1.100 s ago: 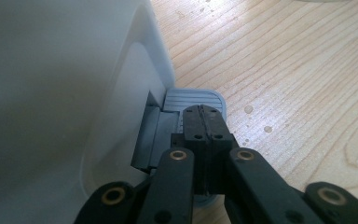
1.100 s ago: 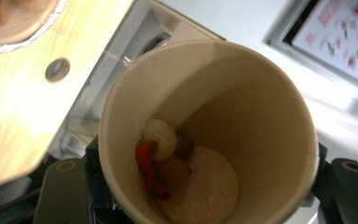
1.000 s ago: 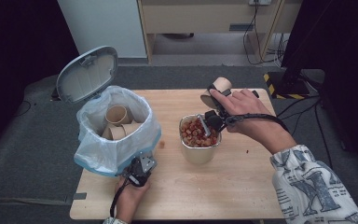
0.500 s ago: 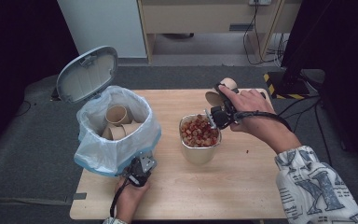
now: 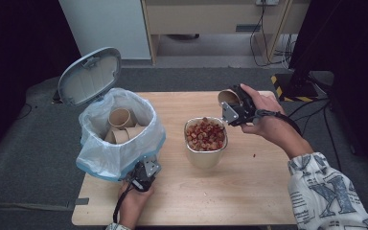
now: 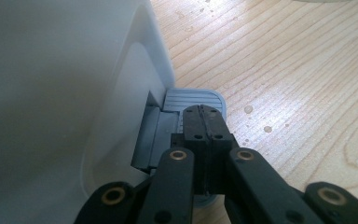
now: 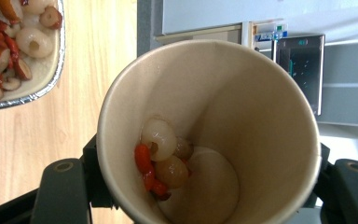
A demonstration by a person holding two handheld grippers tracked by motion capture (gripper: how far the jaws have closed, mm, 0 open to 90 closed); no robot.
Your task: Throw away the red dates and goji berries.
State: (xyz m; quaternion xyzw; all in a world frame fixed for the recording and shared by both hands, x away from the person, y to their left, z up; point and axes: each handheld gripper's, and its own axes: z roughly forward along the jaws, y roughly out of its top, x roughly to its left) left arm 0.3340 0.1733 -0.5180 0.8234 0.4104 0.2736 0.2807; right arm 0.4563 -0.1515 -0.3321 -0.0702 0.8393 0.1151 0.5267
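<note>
You are working at a light wooden table (image 5: 249, 191) standing on grey carpet, with a pale cabinet and cables behind it and darkness to either side. At the far left of the table stands the white pedal bin (image 5: 120, 139), its grey lid (image 5: 90, 76) tipped up and a clear bag holding two empty paper cups (image 5: 120, 125). Your left gripper (image 5: 143, 173) sits low against the bin's near side; in the left gripper view its jaws are pressed together, tips resting on the grey foot pedal (image 6: 193, 100) beside the bin's white wall, with water droplets scattered on the wood. Mid-table, a metal container (image 5: 205, 143) is heaped with red and pale fruit. To its right, held above the table, your right gripper (image 5: 235, 106) pinches a paper cup (image 5: 229, 97) tilted on its side. The right gripper view looks straight into that cup: a few pale and red fruit pieces (image 7: 161, 158) cling near its bottom, the container's rim just beside it.
</note>
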